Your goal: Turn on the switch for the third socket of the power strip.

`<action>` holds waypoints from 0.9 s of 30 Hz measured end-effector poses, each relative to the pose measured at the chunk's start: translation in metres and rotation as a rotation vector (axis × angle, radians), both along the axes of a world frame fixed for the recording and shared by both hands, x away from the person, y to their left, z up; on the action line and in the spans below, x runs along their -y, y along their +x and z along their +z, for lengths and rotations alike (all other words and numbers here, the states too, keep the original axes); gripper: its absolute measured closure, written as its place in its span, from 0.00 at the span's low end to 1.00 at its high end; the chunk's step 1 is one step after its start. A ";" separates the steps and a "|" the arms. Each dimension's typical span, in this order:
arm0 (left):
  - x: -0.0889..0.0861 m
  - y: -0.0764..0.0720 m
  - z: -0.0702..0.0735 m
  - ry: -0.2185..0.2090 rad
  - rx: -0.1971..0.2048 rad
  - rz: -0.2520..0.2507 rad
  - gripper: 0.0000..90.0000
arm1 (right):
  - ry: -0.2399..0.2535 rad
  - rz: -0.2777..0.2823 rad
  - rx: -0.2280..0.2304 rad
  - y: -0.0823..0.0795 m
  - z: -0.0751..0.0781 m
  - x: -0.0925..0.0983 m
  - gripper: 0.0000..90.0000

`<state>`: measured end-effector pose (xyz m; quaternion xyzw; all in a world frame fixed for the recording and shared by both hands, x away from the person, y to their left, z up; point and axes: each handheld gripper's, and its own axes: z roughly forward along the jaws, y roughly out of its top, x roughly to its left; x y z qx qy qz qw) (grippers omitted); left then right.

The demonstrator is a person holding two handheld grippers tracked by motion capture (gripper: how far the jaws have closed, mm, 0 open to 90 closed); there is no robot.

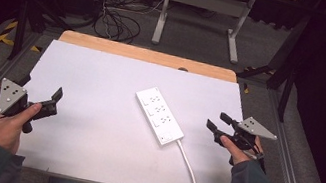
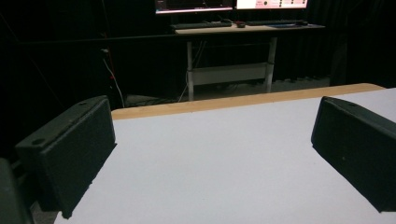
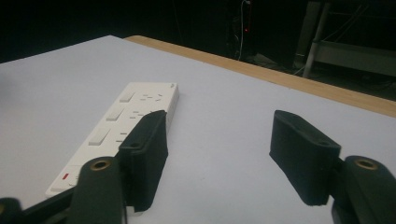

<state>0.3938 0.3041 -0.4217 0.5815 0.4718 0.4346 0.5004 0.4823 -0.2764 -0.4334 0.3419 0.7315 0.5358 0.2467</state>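
While both of my claws hover apart and hold nothing, left claw wide, right claw narrower, a white power strip lies between them on the counter, its cord trailing toward me.

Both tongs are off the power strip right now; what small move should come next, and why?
Probably ease the right tongs left toward the power strip. Their jaws stand apart with nothing between them and already point at it, nearer than the left tongs.
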 end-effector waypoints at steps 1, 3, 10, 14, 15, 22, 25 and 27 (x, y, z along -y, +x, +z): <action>0.000 0.000 0.000 0.000 0.000 0.000 0.00 | -0.003 0.004 0.004 0.000 0.000 0.000 0.45; 0.000 0.000 0.000 -0.002 -0.001 -0.001 0.00 | -0.004 0.007 0.007 0.000 0.000 0.000 0.52; 0.000 -0.001 0.000 -0.001 0.003 0.001 0.00 | 0.019 -0.003 -0.001 0.000 0.001 0.001 0.71; 0.000 0.000 0.000 -0.003 0.002 0.001 0.00 | 0.020 0.014 0.013 0.000 0.003 0.001 0.90; 0.000 0.000 0.000 -0.003 0.002 0.001 0.00 | 0.023 0.015 0.014 0.000 0.003 0.001 0.93; 0.000 0.000 0.000 -0.003 0.002 -0.001 0.00 | 0.018 0.012 0.025 0.000 0.004 0.001 1.00; 0.000 0.000 0.000 -0.001 0.003 -0.001 0.00 | 0.006 0.027 0.028 0.001 0.004 -0.001 1.00; 0.000 0.000 0.000 -0.001 0.002 -0.003 0.00 | -0.007 0.035 0.023 0.002 0.004 -0.004 1.00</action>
